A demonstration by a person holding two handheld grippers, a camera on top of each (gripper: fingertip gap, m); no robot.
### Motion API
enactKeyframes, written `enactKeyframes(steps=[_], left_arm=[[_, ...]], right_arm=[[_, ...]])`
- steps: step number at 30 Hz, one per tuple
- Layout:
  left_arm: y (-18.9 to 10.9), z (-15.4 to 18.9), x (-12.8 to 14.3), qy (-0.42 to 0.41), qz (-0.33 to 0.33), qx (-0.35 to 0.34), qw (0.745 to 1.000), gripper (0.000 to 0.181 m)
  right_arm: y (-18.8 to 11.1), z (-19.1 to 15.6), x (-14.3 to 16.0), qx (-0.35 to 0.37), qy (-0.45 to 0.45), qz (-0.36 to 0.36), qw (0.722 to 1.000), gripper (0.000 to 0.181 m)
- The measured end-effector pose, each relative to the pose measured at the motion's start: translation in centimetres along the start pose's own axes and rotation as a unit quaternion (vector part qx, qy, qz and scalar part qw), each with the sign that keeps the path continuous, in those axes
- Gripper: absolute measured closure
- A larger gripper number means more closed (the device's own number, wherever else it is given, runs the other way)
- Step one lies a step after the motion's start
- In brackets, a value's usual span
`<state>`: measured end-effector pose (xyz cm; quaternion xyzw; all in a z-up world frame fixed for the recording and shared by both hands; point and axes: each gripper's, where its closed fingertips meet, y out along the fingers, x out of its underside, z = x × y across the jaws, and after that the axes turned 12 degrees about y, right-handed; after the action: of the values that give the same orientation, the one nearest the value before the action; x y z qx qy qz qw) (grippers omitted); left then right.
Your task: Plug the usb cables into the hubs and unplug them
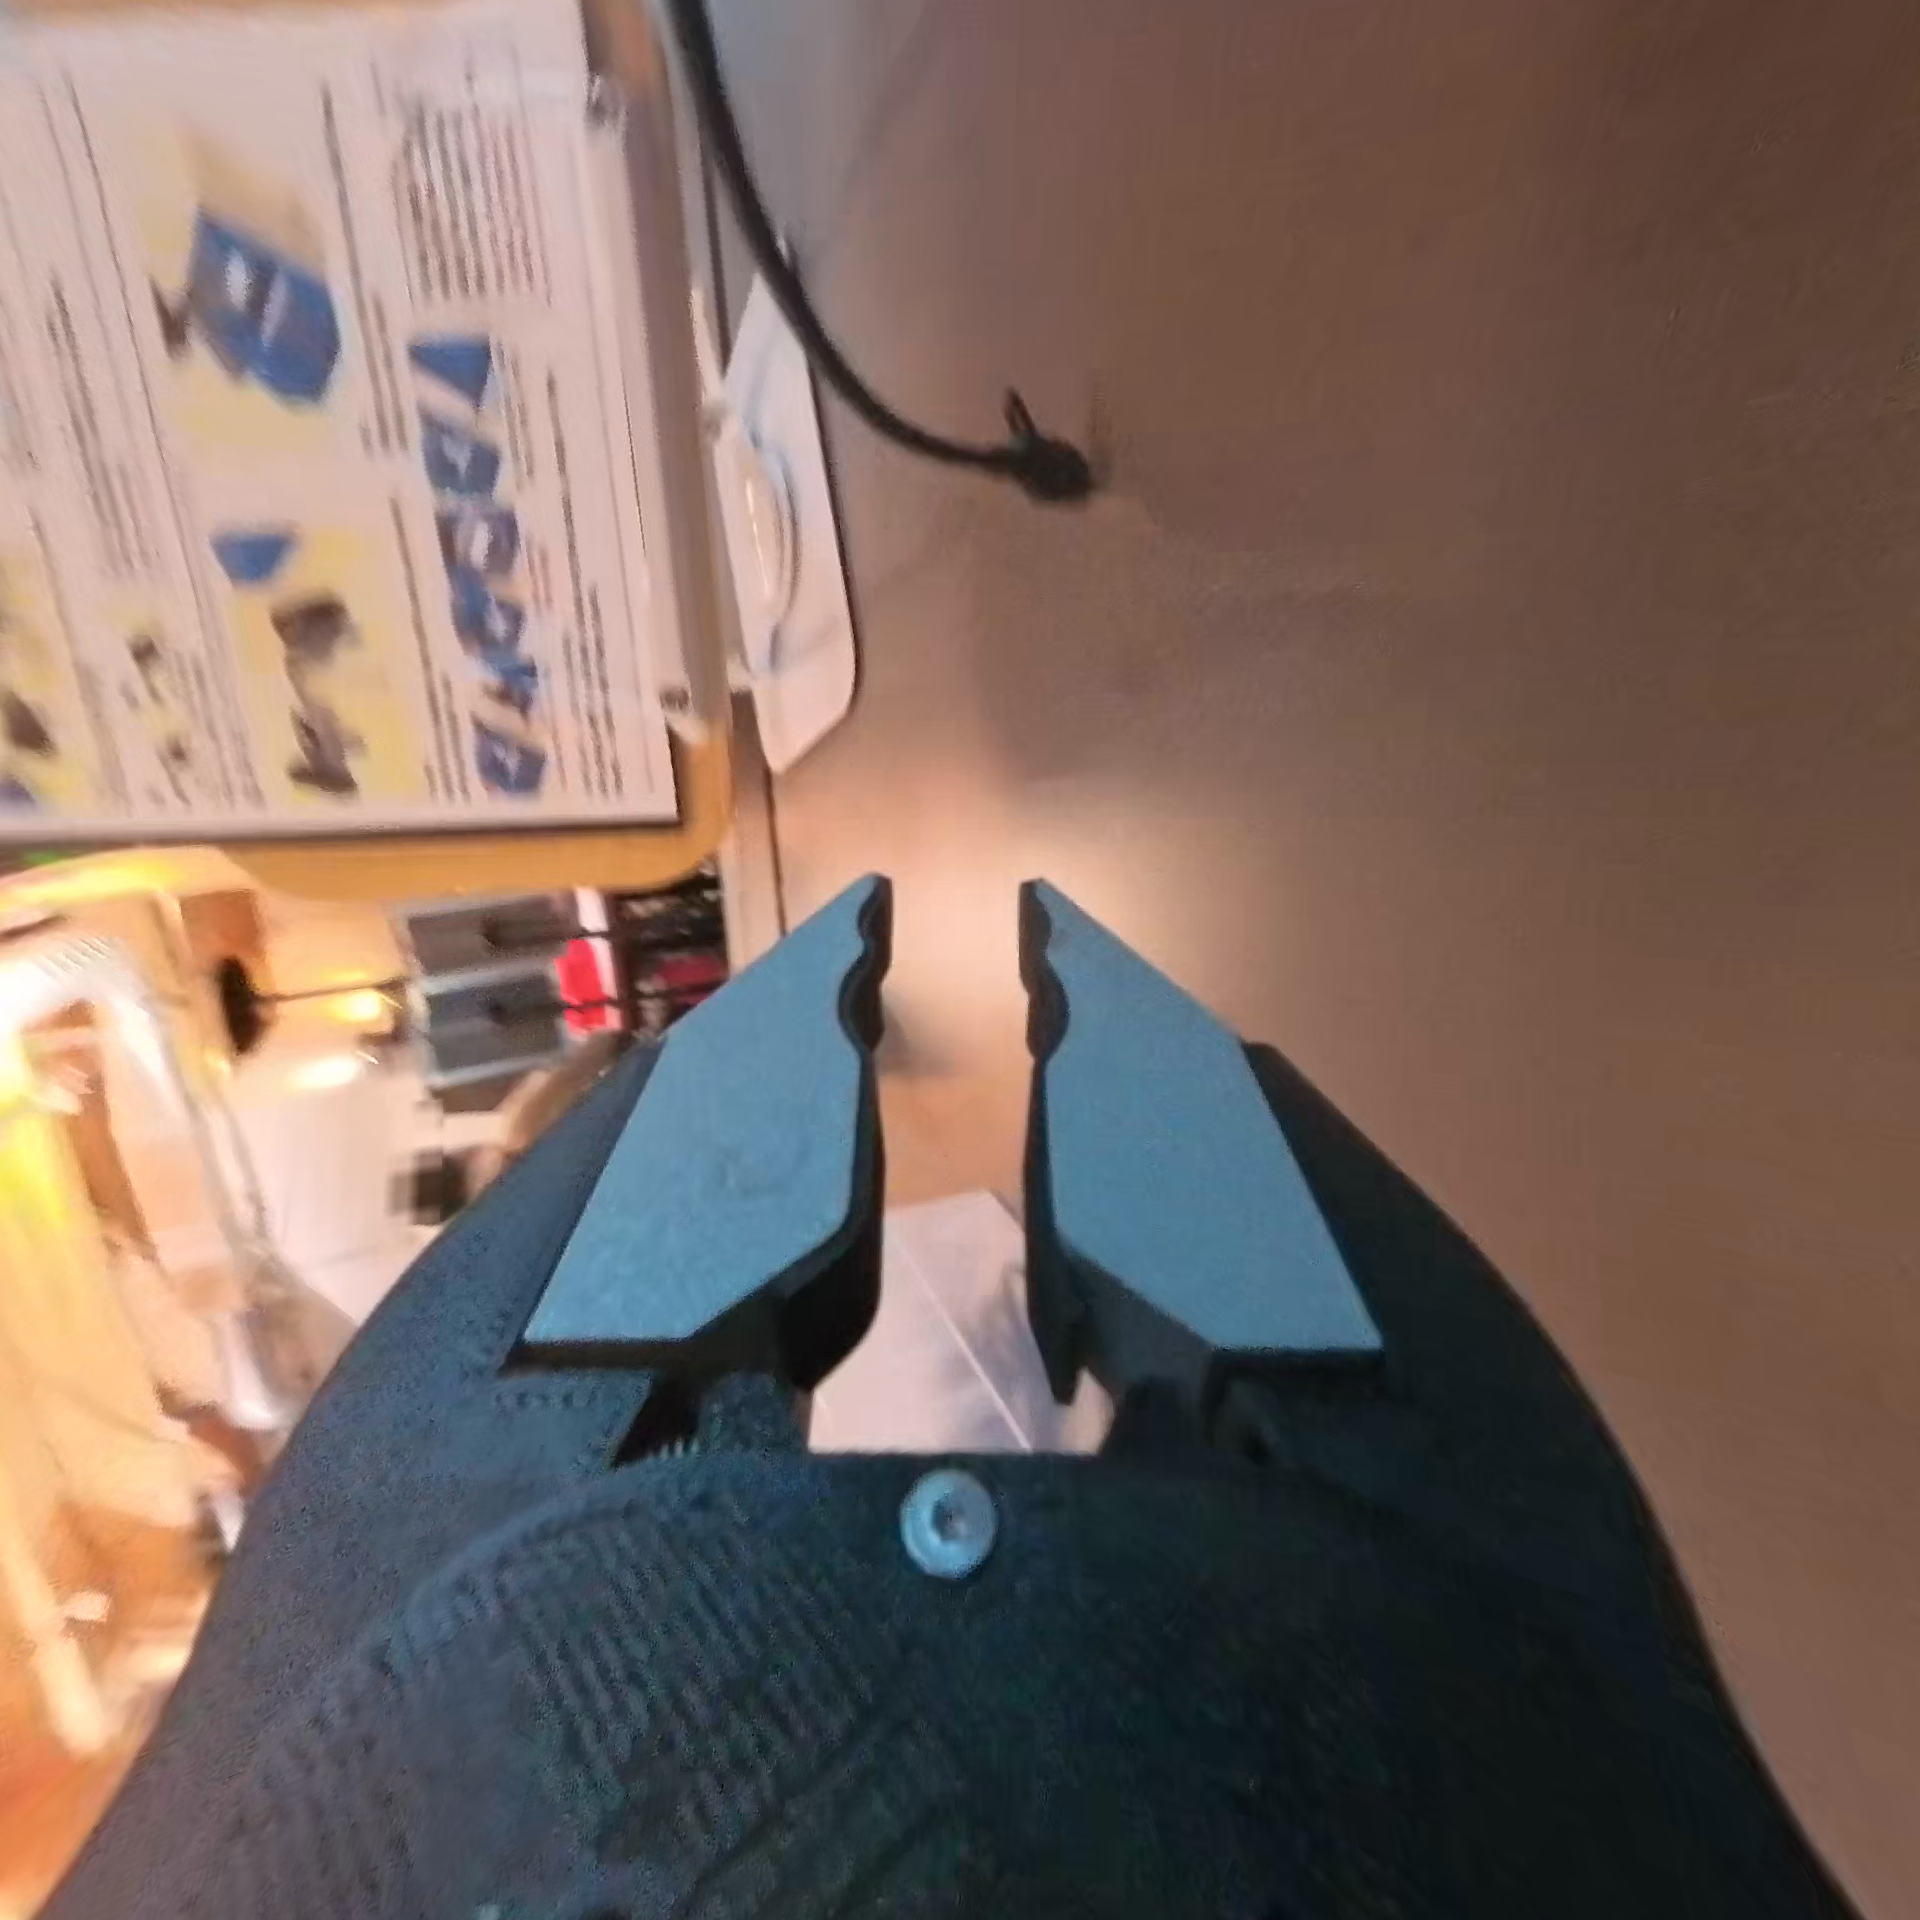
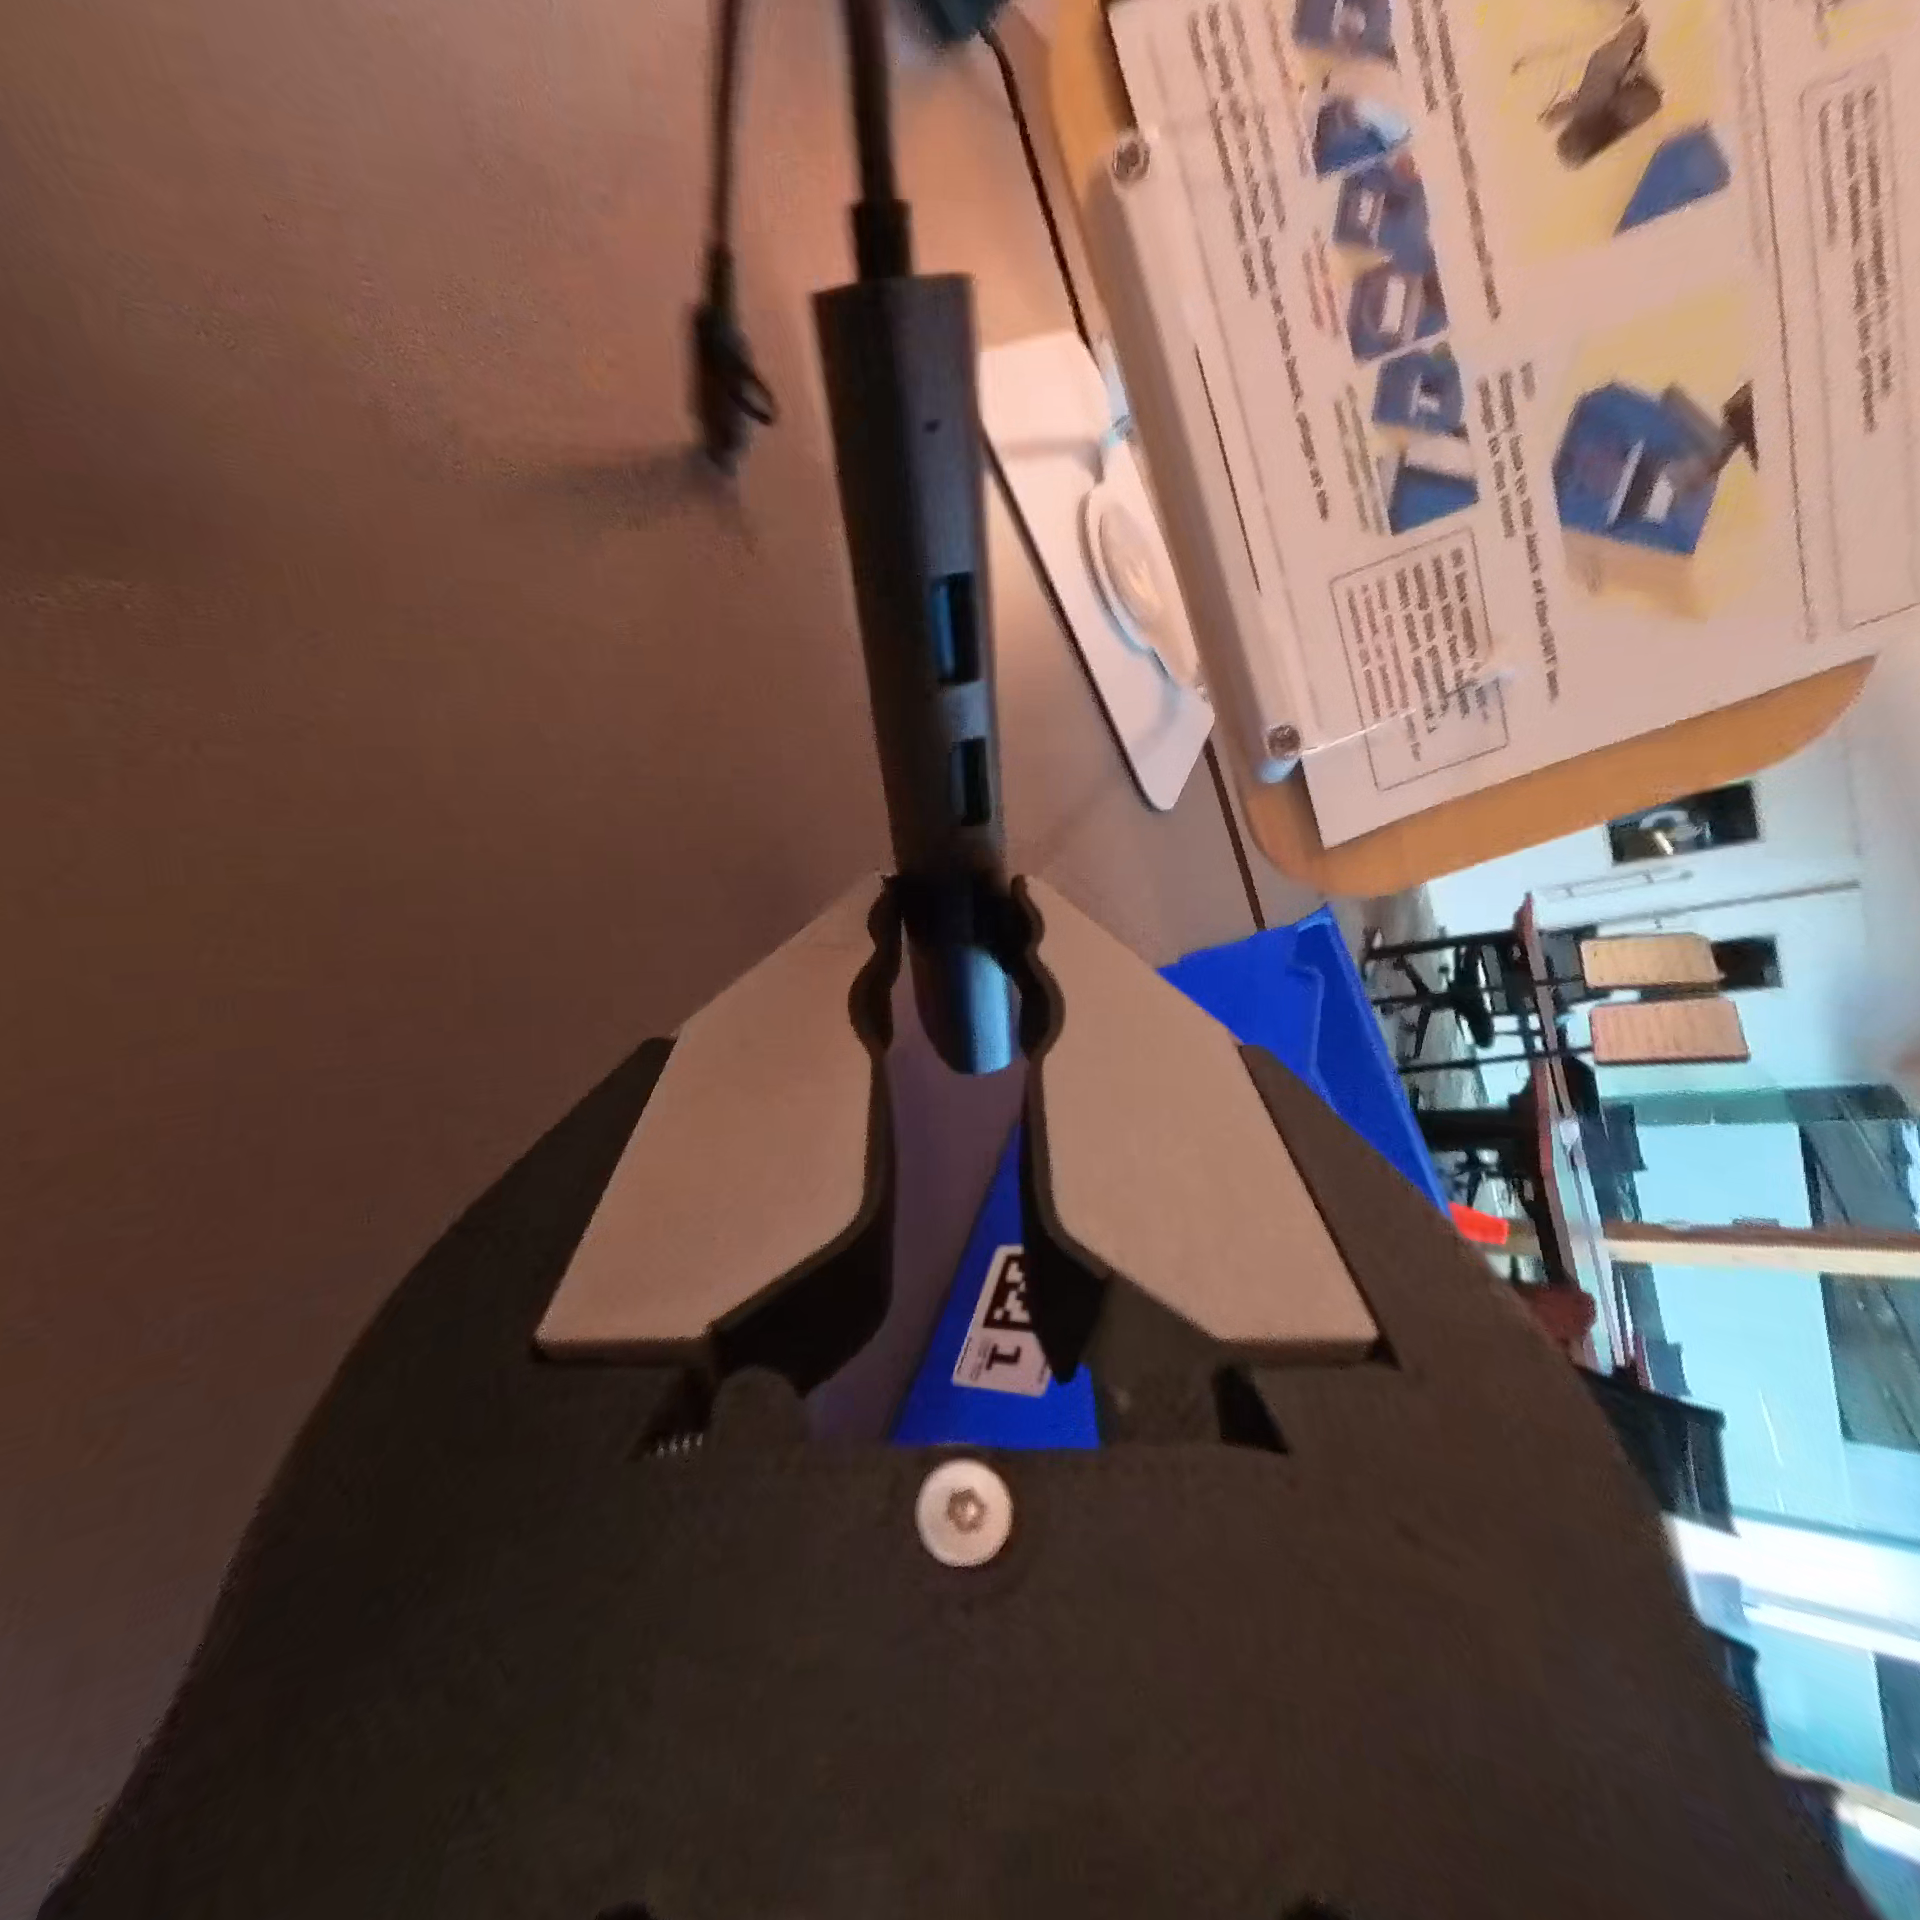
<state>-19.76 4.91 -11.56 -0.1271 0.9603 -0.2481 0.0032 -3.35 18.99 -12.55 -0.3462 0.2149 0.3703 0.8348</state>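
In the right wrist view, my right gripper (image 2: 951, 899) is shut on the near end of a dark grey USB hub (image 2: 914, 540). The hub points away from me over the brown table (image 2: 364, 623). Two empty ports show on its right side, and its own black cable (image 2: 873, 125) runs off the far end. A loose black USB cable plug (image 2: 727, 384) lies on the table just left of the hub. In the left wrist view, my left gripper (image 1: 954, 904) stands narrowly open over the table with nothing between its fingers. The black cable's plug end (image 1: 1044, 468) lies well ahead of it.
A white pad (image 2: 1101, 561) and a board with printed instruction sheets (image 2: 1507, 364) lie right of the hub. They also show in the left wrist view, the pad (image 1: 784, 561) and the board (image 1: 312, 416). A blue bin (image 2: 1320, 1029) stands at the table's edge. The grippers' ends are close to 20 centimeters from one another.
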Motion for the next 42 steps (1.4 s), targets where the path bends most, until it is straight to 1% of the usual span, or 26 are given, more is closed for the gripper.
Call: enactKeyframes(steps=[1,3,6,7,8,10,11,12,14,15,16,19,21,23,24,25,26,27,28,30,31,33,34,36,39,42], left_arm=[[-0.9,0.1,0.8,-0.035,0.001,0.006,0.999,0.16],[-3.0,0.5,2.7,-0.11,-0.002,0.028,0.994,0.155],[-6.3,1.0,7.6,-0.215,-0.042,0.068,0.973,0.139],[-7.3,1.4,9.6,-0.252,-0.061,0.082,0.962,0.127],[-8.3,1.8,11.7,-0.29,-0.083,0.099,0.948,0.117],[-10.3,3.2,16.1,-0.345,-0.134,0.125,0.92,0.117],[-11.0,3.4,18.2,-0.369,-0.154,0.114,0.909,0.105],[-11.6,3.6,19.1,-0.415,-0.144,0.114,0.891,0.097],[-12.4,5.0,20.2,-0.499,-0.129,0.145,0.845,0.1],[-12.8,5.5,20.9,-0.525,-0.128,0.144,0.829,0.095],[-13.1,5.7,21.3,-0.541,-0.119,0.142,0.82,0.095],[-13.8,4.5,20.8,-0.558,-0.053,0.104,0.821,0.109],[-14.4,4.4,20.7,-0.582,-0.034,0.107,0.805,0.118],[-15.3,6.2,20.4,-0.598,-0.043,0.158,0.785,0.129],[-15.9,7.4,19.2,-0.6,-0.033,0.201,0.774,0.144],[-16.4,8.0,17.7,-0.604,-0.005,0.235,0.761,0.166],[-16.7,8.1,16.7,-0.613,0.014,0.244,0.751,0.165],[-16.7,8.4,16.3,-0.618,0.015,0.242,0.748,0.158],[-16.5,8.5,16.2,-0.618,0.01,0.235,0.75,0.157],[-15.5,8.8,16.2,-0.611,-0.003,0.225,0.759,0.166],[-14.7,9.1,15.9,-0.61,-0.007,0.233,0.758,0.167],[-12.9,9.0,14.4,-0.608,-0.003,0.257,0.751,0.155],[-11.9,9.1,13.2,-0.6,-0.004,0.276,0.751,0.145],[-10.2,8.8,11.1,-0.567,-0.015,0.293,0.77,0.136],[-9.1,7.0,9.7,-0.533,-0.031,0.282,0.797,0.135],[-9.8,4.7,9.4,-0.549,-0.014,0.259,0.795,0.131]], right_arm=[[0.3,-0.2,0.3,-0.003,0.0,-0.009,1.0,0.165],[0.7,-2.3,1.1,-0.049,-0.017,-0.034,0.998,0.168],[1.5,-5.8,2.0,-0.104,-0.048,-0.071,0.991,0.166],[1.9,-6.8,1.9,-0.115,-0.045,-0.073,0.99,0.167],[2.1,-7.3,1.3,-0.119,-0.035,-0.064,0.99,0.167],[2.0,-8.7,-0.1,-0.156,0.002,-0.039,0.987,0.163],[1.7,-9.3,-0.8,-0.184,0.022,-0.025,0.982,0.159],[1.4,-9.8,-1.4,-0.209,0.041,-0.009,0.977,0.158],[0.7,-9.9,-2.5,-0.24,0.077,0.028,0.967,0.154],[0.3,-9.6,-3.0,-0.252,0.095,0.047,0.962,0.153],[0.0,-9.3,-3.4,-0.262,0.115,0.065,0.956,0.153],[-0.5,-8.5,-4.0,-0.289,0.171,0.094,0.937,0.155],[-0.2,-8.3,-3.9,-0.288,0.185,0.104,0.934,0.158],[0.3,-7.9,-3.5,-0.267,0.181,0.106,0.941,0.16],[0.5,-7.9,-3.3,-0.259,0.175,0.104,0.944,0.161],[0.7,-7.9,-3.0,-0.255,0.168,0.099,0.947,0.162],[0.9,-8.0,-2.7,-0.252,0.163,0.093,0.949,0.162],[1.0,-8.1,-2.6,-0.252,0.16,0.087,0.95,0.162],[1.1,-8.2,-2.5,-0.251,0.159,0.085,0.951,0.16],[1.0,-8.3,-3.0,-0.254,0.16,0.092,0.949,0.159],[0.8,-8.5,-3.2,-0.258,0.16,0.096,0.948,0.159],[0.8,-8.5,-3.4,-0.256,0.161,0.099,0.948,0.158],[0.9,-8.5,-3.4,-0.253,0.162,0.098,0.949,0.156],[1.0,-8.3,-3.3,-0.25,0.166,0.096,0.949,0.152],[0.8,-7.8,-3.2,-0.242,0.174,0.103,0.949,0.151],[0.5,-7.1,-3.1,-0.237,0.189,0.113,0.946,0.151]])
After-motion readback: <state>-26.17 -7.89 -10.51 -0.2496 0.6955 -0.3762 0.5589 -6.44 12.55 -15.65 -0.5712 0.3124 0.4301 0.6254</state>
